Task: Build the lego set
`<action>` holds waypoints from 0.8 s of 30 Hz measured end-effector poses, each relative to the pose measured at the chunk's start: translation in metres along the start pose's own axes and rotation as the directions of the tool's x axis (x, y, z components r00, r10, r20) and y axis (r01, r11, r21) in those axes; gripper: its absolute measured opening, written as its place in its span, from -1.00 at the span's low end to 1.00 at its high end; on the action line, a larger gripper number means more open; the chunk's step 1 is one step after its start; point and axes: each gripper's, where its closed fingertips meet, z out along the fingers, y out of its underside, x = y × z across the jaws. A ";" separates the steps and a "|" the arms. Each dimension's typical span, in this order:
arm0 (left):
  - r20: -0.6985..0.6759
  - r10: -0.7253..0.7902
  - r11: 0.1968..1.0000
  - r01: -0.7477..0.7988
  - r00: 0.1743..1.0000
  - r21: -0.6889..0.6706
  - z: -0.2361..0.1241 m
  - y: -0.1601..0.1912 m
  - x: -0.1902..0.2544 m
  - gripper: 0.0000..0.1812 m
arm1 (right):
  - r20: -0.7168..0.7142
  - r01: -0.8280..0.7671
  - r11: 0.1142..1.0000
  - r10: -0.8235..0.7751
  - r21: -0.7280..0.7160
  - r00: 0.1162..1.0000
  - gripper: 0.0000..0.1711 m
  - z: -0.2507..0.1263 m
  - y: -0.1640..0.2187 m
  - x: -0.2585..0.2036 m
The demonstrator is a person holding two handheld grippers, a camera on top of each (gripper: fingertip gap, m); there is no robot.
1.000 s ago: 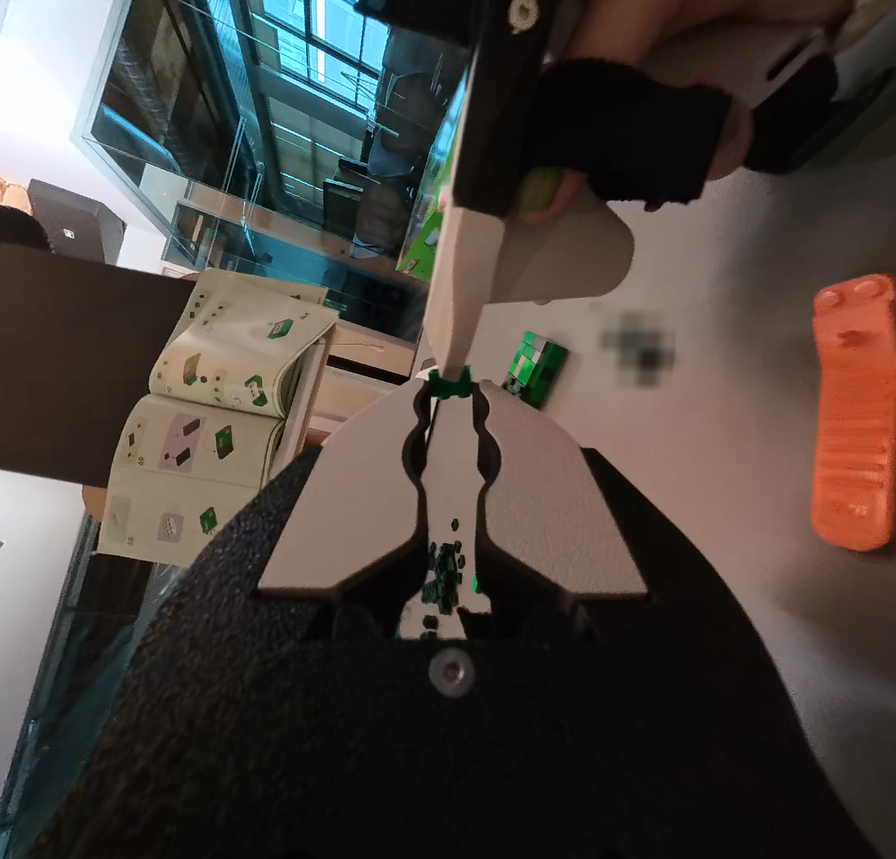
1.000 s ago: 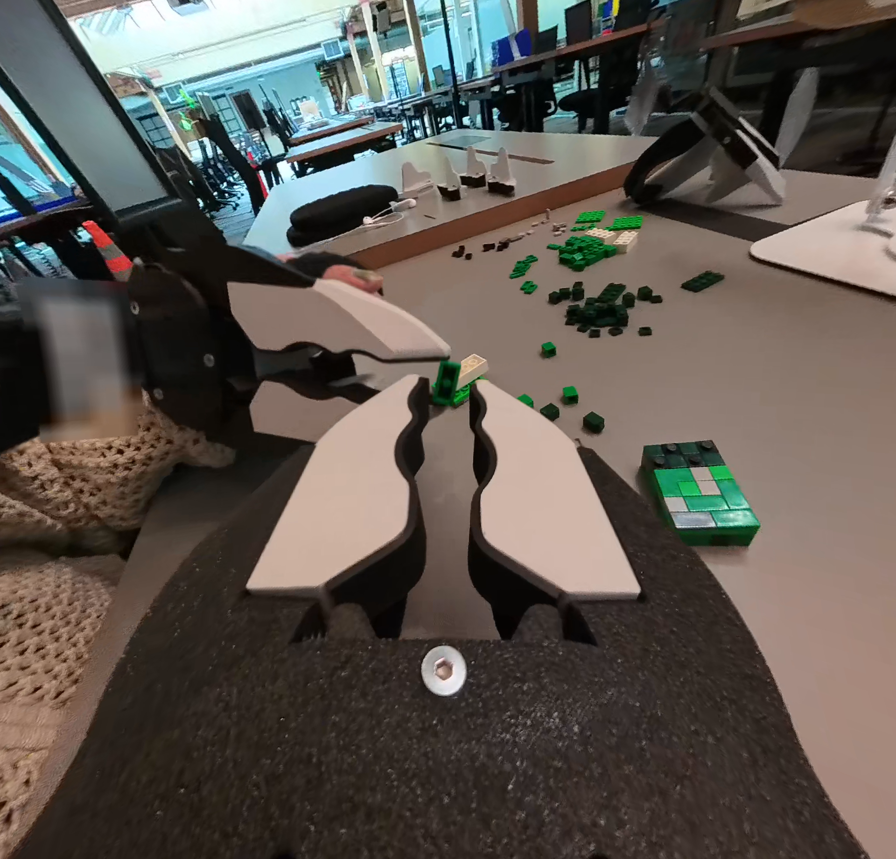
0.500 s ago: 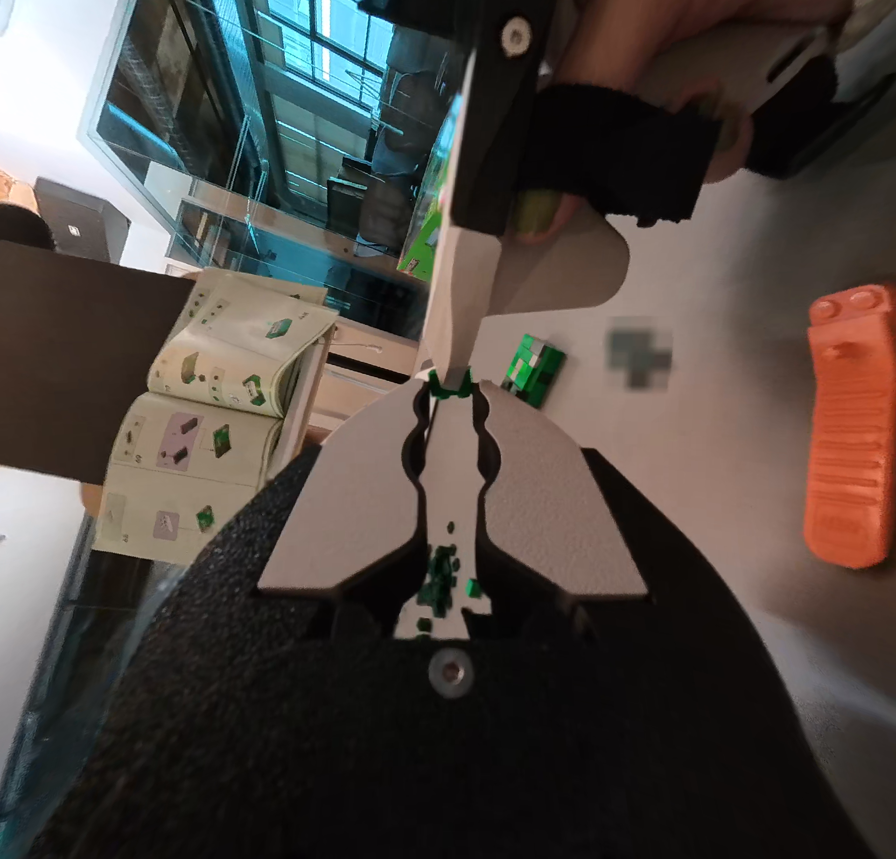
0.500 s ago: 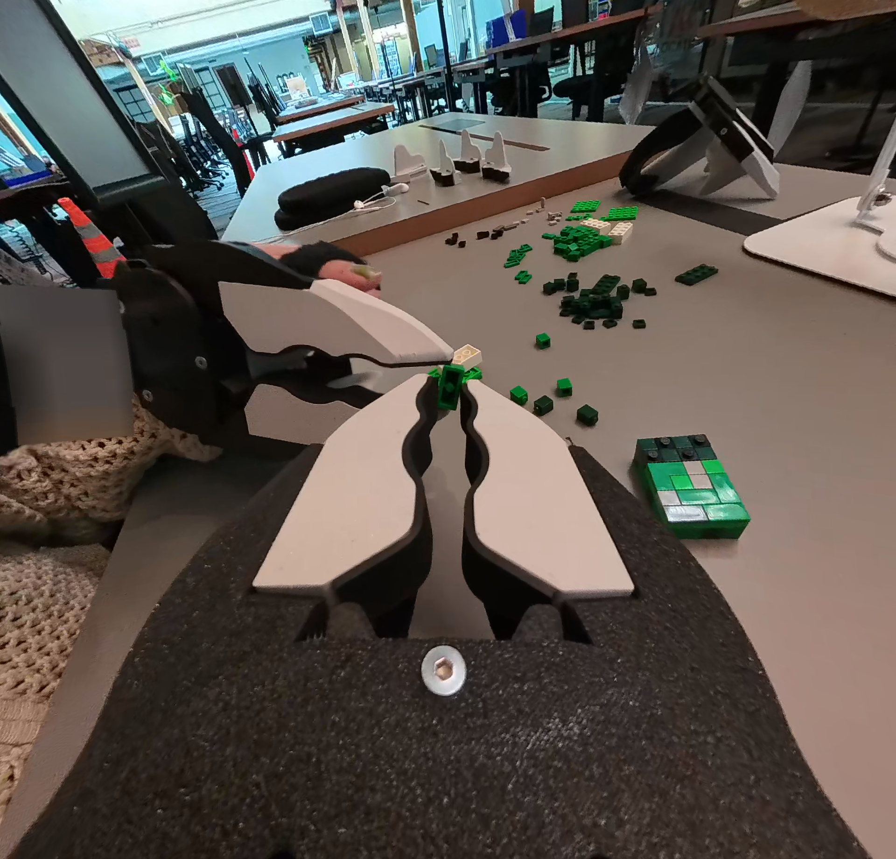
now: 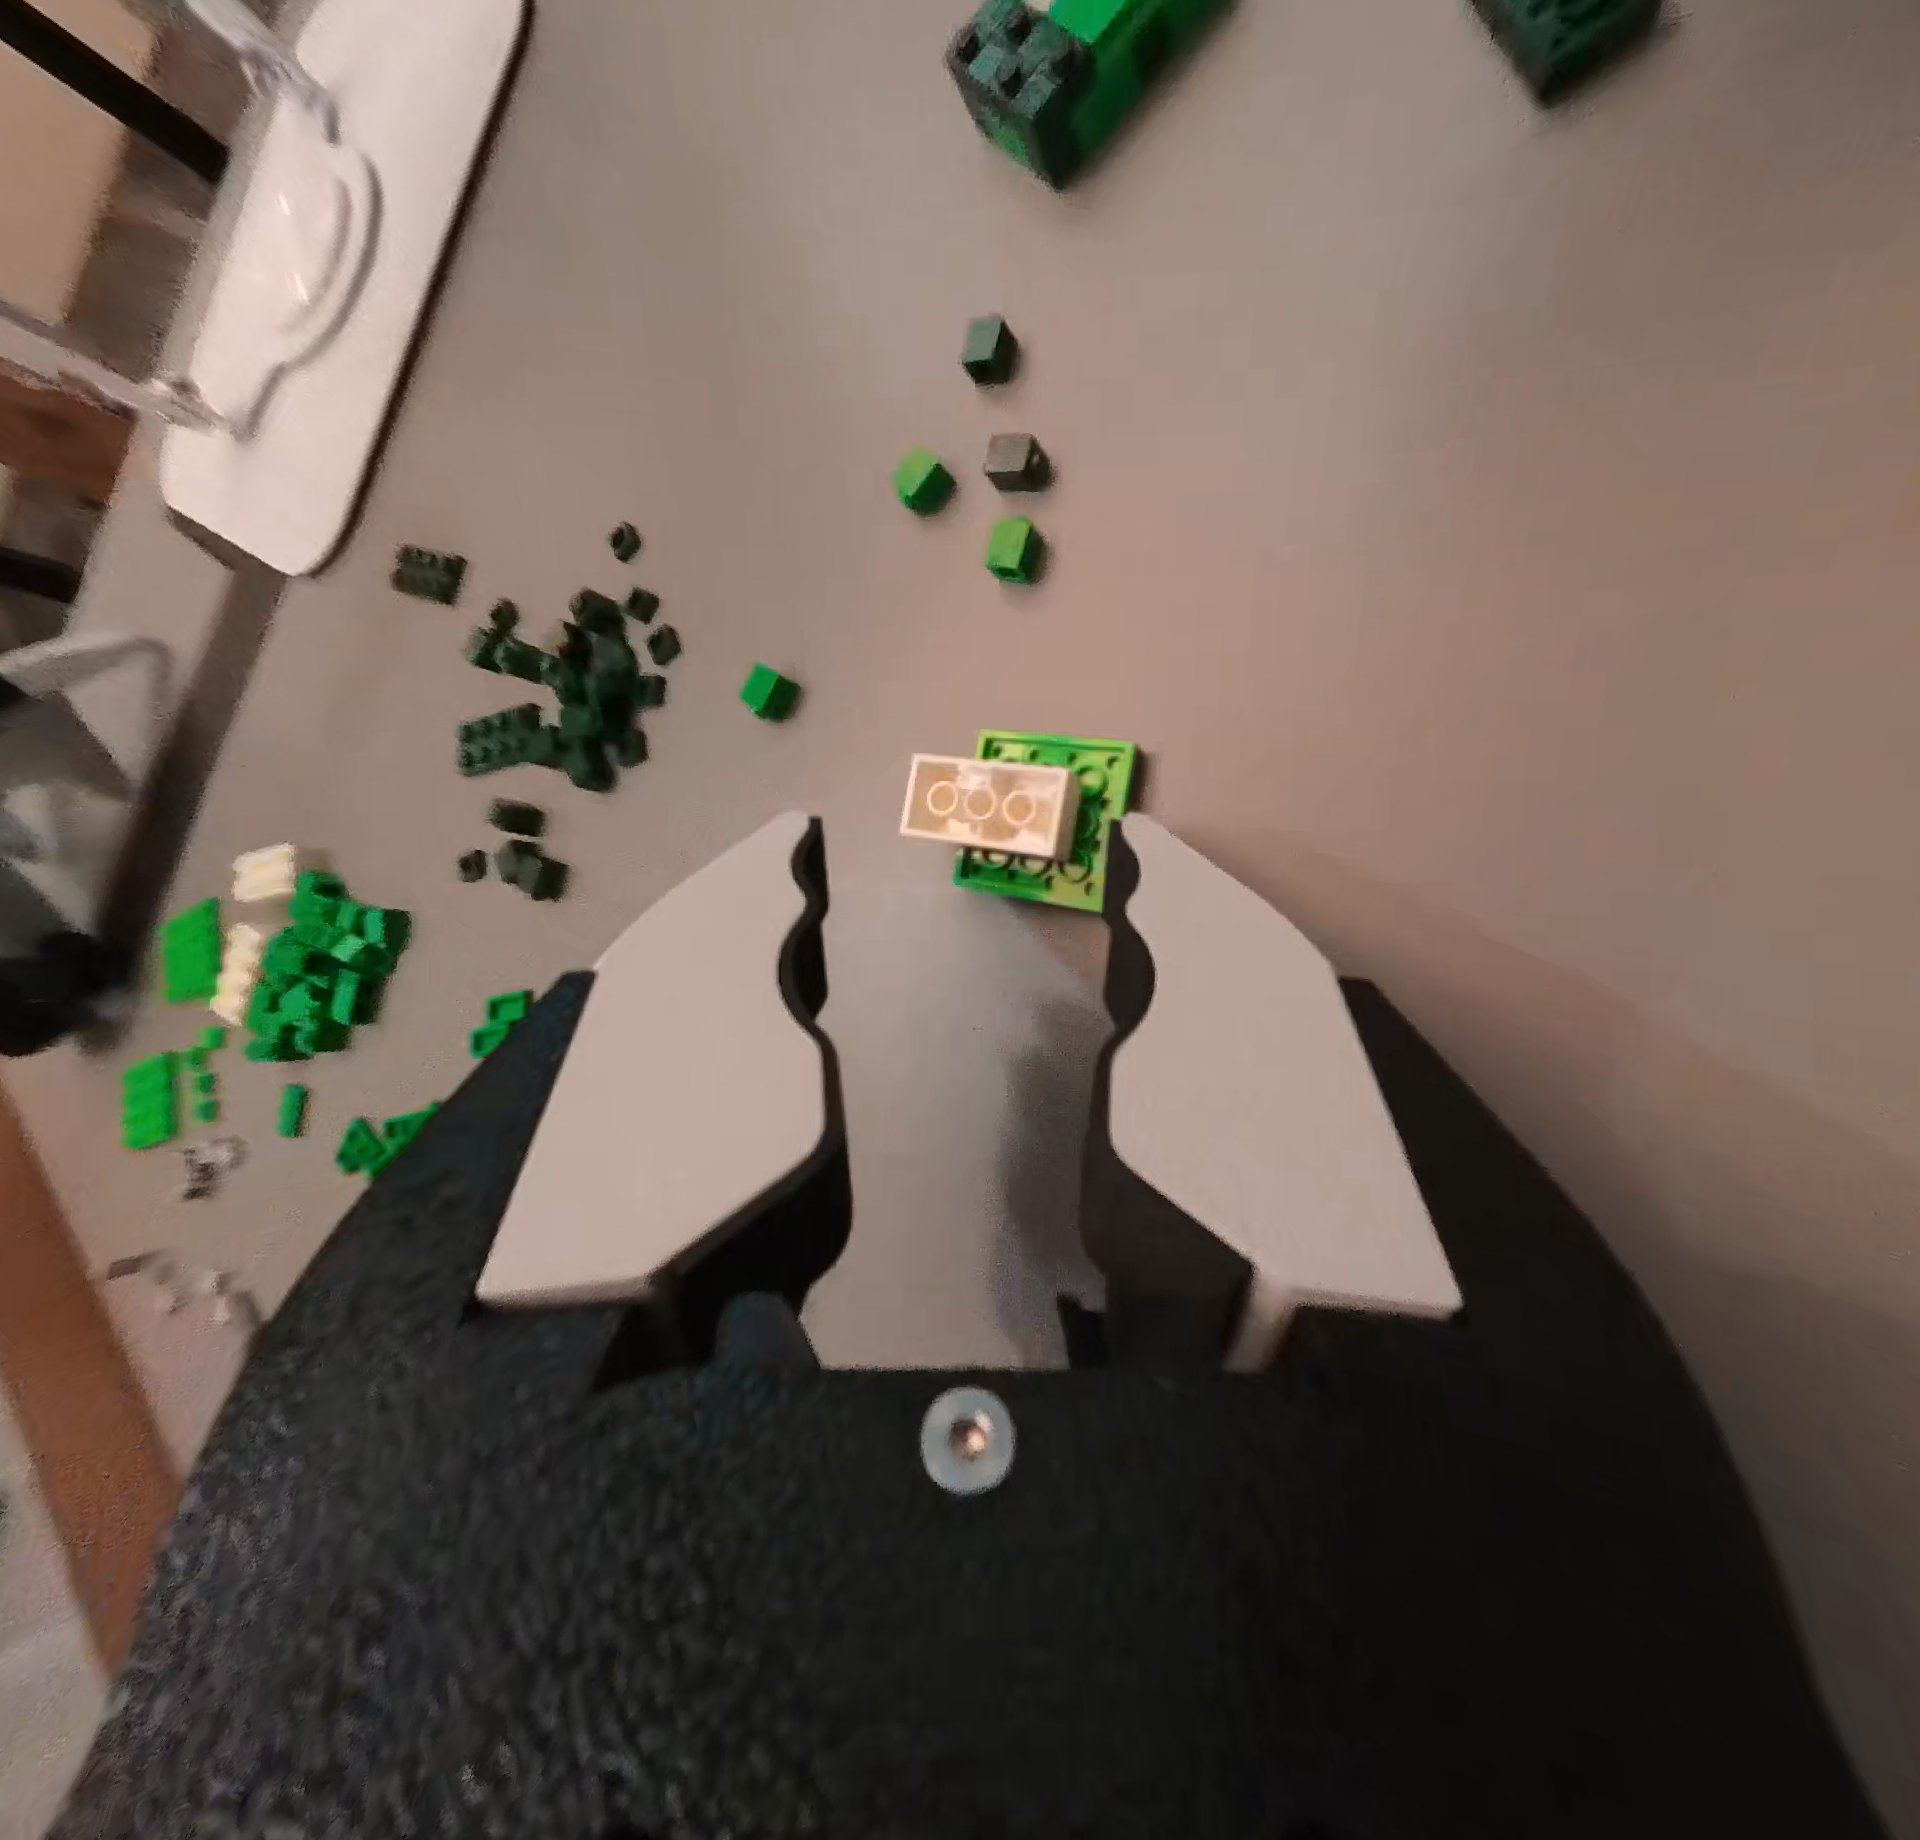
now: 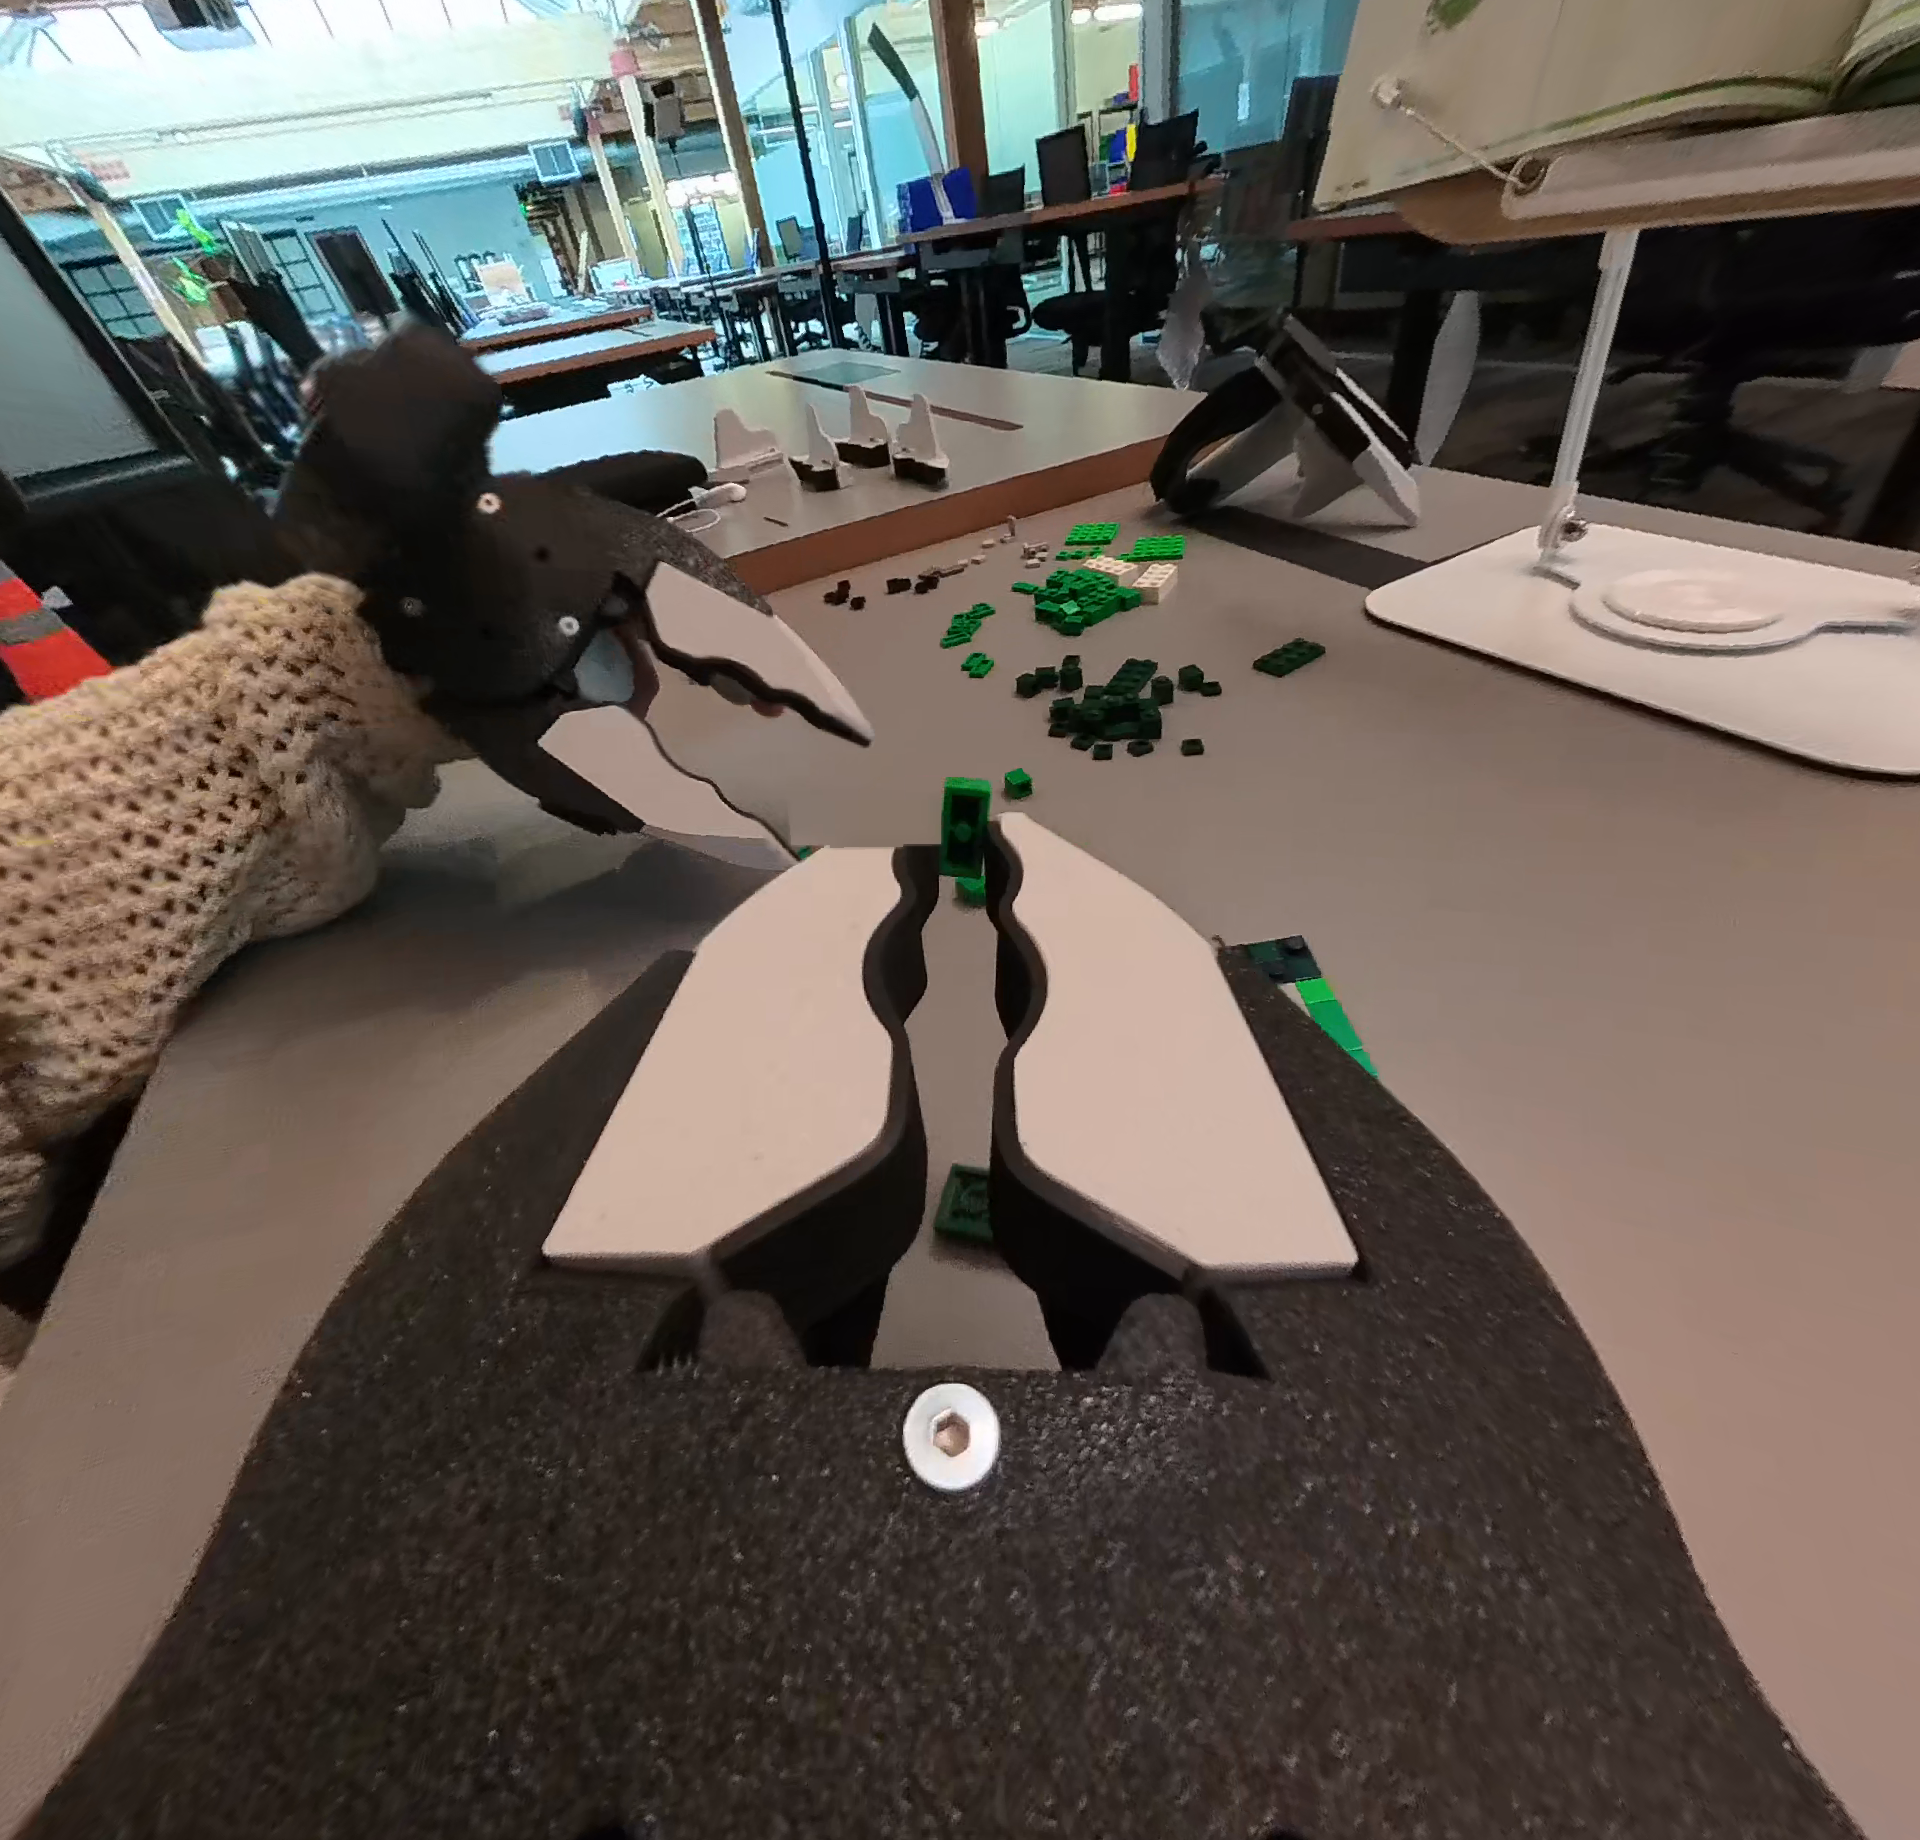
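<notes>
In the left wrist view, a white stand base is sitting at the far left of the grey table, with a clear curved part rising from it. Below it, a heap of dark green pieces is lying beside a heap of bright green pieces that has a few white ones mixed in. The left gripper is hanging over the table with its jaws spread wide and nothing between them. Just past its tips, a white brick is lying on a light green plate, its underside tubes showing. Farther on, four small loose pieces are scattered, and a green built block is resting near the top edge, next to a blurred dark green piece.

In the right wrist view, a cream knitted sleeve is reaching in from the left, carrying the left gripper, whose jaws are parted. In the middle, the right gripper is clenching a small green brick, which is standing upright between its tips above the table. Beyond, the green heaps are lying on the table. To the right, the white stand is holding up an open booklet, and the built block is peeking out beside the right gripper's body.
</notes>
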 end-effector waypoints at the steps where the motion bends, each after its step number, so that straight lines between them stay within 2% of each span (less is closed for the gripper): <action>1: -0.025 -0.028 1.000 0.028 0.999 0.012 0.002 0.001 -0.001 -0.44 | -0.007 0.010 1.000 -0.010 -0.002 1.000 -0.91 0.000 0.000 0.000; 3: -0.092 -0.083 0.994 0.089 0.992 0.064 0.005 0.000 -0.001 -0.45 | -0.014 0.032 0.999 -0.032 -0.007 0.999 -0.91 0.001 0.001 0.000; 7: -0.146 -0.201 0.977 0.210 0.969 0.042 0.008 0.007 -0.003 -0.49 | -0.005 0.033 0.999 -0.033 -0.017 0.999 -0.91 0.001 0.003 -0.001; 10: -0.121 -0.209 0.973 0.219 0.970 0.075 0.005 0.003 -0.003 -0.52 | -0.001 0.021 1.000 -0.021 -0.019 1.000 -0.91 0.001 0.004 0.000; 13: -0.088 -0.198 0.978 0.202 0.976 0.047 0.007 0.009 -0.003 -0.52 | 0.005 0.013 1.000 -0.013 -0.022 1.000 -0.91 0.002 0.005 -0.001; 16: -0.085 -0.250 0.964 0.256 0.965 0.073 0.006 0.006 -0.004 -0.51 | 0.007 0.011 1.000 -0.010 -0.030 1.000 -0.91 0.003 0.007 -0.001; 18: -0.057 -0.266 0.959 0.270 0.962 0.081 0.005 0.005 -0.007 -0.52 | 0.007 0.013 0.999 -0.013 -0.030 1.000 -0.91 0.003 0.008 -0.001; 20: -0.008 -0.267 0.960 0.267 0.964 0.082 0.005 0.007 -0.011 -0.61 | 0.008 0.012 0.999 -0.012 -0.030 1.000 -0.91 0.003 0.008 -0.001; 24: 0.034 -0.276 0.956 0.271 0.961 0.114 0.003 0.001 -0.012 -0.60 | 0.008 0.011 0.999 -0.011 -0.032 1.000 -0.91 0.003 0.008 -0.001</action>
